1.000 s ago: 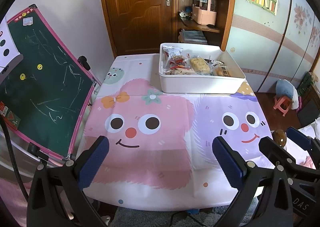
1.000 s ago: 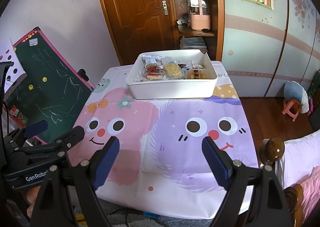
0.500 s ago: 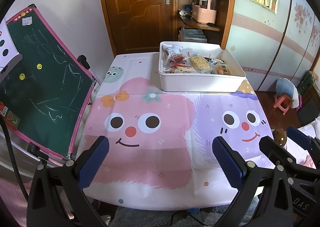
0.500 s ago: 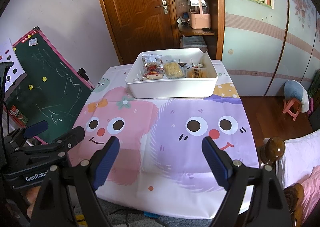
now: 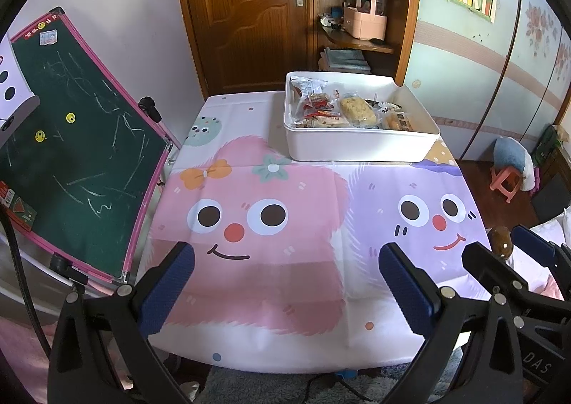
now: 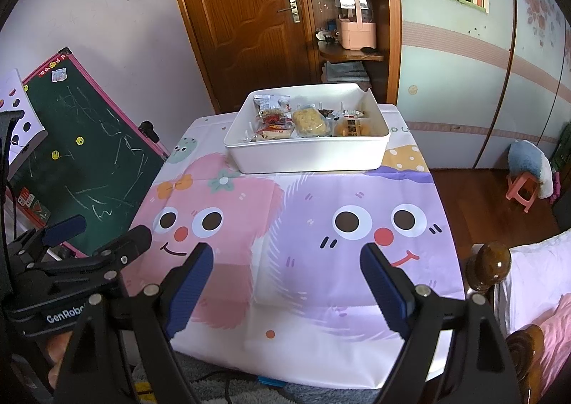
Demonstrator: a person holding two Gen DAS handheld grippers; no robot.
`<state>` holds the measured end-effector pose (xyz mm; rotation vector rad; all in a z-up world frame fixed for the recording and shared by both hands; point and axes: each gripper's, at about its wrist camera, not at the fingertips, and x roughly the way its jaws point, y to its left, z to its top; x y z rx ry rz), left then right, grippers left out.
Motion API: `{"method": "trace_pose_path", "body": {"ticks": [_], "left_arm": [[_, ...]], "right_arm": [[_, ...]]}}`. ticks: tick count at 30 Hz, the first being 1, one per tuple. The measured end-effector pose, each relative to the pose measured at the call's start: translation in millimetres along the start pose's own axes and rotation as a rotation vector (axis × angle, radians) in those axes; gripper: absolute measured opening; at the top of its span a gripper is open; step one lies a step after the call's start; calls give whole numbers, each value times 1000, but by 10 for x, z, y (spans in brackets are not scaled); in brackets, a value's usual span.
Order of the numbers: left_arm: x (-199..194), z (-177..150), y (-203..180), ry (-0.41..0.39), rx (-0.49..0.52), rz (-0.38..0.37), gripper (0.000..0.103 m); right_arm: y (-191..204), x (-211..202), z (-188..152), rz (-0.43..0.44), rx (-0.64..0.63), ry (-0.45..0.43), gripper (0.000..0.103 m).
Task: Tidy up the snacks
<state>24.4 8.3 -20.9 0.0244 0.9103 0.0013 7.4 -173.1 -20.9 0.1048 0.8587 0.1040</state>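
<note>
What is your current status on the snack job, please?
Left gripper and right gripper open, empty, at near table edge. Snacks all in white bin at far end. Tablecloth between bare.

Left hand-held gripper (image 5: 285,282), black-framed: its two blue-padded fingers (image 5: 167,291) are spread wide apart with nothing between them, pointing forward and level. Right hand-held gripper (image 6: 289,282), black-framed: blue-padded fingers (image 6: 189,290) likewise parted wide and holding nothing. The two sit side by side, each visible at the edge of the other's view.
</note>
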Motion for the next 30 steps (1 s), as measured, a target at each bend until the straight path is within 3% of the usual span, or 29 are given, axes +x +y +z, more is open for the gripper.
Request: {"method": "trace_pose_path", "body": {"ticks": [30], "left_arm": [[73,-20,48,31,6,3,103]], "right_arm": [[9,59,-69,2,4,20,85]]}}
